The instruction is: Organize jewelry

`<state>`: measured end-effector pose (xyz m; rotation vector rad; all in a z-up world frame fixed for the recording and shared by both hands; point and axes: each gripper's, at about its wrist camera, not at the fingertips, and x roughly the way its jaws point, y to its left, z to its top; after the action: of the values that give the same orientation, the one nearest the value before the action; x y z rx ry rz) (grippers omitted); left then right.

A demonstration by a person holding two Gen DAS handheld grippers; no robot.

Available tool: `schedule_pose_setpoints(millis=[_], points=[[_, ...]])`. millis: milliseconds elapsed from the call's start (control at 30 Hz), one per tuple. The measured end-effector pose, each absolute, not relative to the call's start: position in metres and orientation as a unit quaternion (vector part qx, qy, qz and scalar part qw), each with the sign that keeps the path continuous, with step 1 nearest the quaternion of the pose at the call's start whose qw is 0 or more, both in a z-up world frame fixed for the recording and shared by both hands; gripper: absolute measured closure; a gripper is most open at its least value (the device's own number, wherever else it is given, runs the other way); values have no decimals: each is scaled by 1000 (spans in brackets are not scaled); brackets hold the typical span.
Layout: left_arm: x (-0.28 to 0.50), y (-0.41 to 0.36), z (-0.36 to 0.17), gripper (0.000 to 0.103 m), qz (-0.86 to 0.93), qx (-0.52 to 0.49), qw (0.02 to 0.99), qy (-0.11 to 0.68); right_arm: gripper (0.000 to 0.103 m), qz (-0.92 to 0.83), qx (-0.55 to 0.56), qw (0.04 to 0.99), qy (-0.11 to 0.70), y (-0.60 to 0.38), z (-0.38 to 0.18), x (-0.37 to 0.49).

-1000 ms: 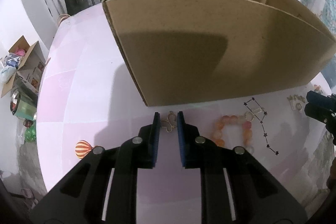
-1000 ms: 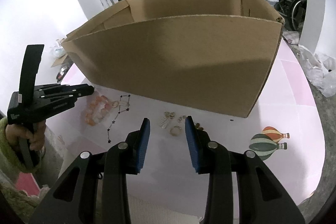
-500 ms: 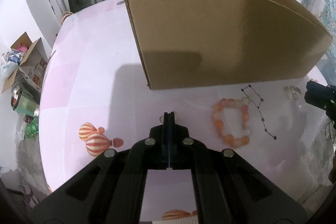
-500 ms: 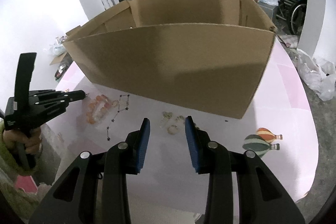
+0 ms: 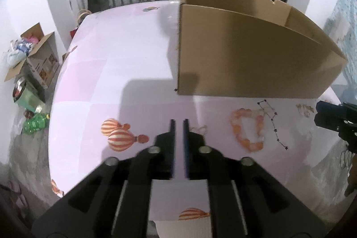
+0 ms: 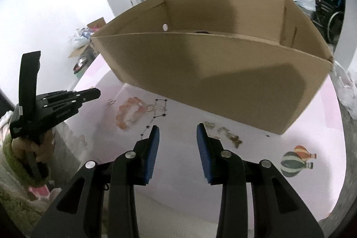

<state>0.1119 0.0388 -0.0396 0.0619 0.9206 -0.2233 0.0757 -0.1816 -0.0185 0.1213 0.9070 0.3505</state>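
Left wrist view: left gripper [image 5: 177, 121] jaws opening, nothing between them, small gold earring [image 5: 202, 127] just beside on the table [image 5: 138, 64]; beaded bracelet [image 5: 246, 131] near cardboard box [image 5: 245, 59]. Right gripper [image 6: 177, 128] hovers parted, empty.

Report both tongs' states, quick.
Left tongs: opening, narrow gap, nothing between them.
Right tongs: open, empty.

Cardboard box [image 5: 245, 55] at back of counter [image 5: 111, 73]; before it, bead bracelet [image 5: 246, 129], then chain necklace [image 5: 273, 124] rightward, small pieces [image 6: 225, 134] farthest right.
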Motion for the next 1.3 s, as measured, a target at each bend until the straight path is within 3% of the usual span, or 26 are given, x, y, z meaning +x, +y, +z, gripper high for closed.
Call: schedule_pose_setpoints(millis=[133,233,400,600,733,1033,1067,1100,1300], points=[[114,37,-46,85,-110,3,878,466,69,163,64,879,444,-185,-19,75],[120,33,-51,70,-101,-17,873,476,69,159,72,876,450,-188,-21,76],[127,21,-57,69,-72,-13,876,477,69,157,73,876,451,-193,-26,76],[134,2,-58,75,-30,16,877,479,69,165,69,876,449,-198,-34,80],[136,-4,-56,88,-18,12,879,477,69,176,69,875,445,-203,-37,82],[128,-13,-51,89,-16,8,881,473,69,194,71,872,445,-215,-40,87],[126,-11,-52,100,-15,9,881,473,69,194,69,872,444,-215,-40,87],[125,-12,-52,103,-16,11,880,474,69,197,67,872,443,-215,-39,88],[116,-6,-45,103,-14,3,883,469,69,204,72,867,449,-216,-39,92]])
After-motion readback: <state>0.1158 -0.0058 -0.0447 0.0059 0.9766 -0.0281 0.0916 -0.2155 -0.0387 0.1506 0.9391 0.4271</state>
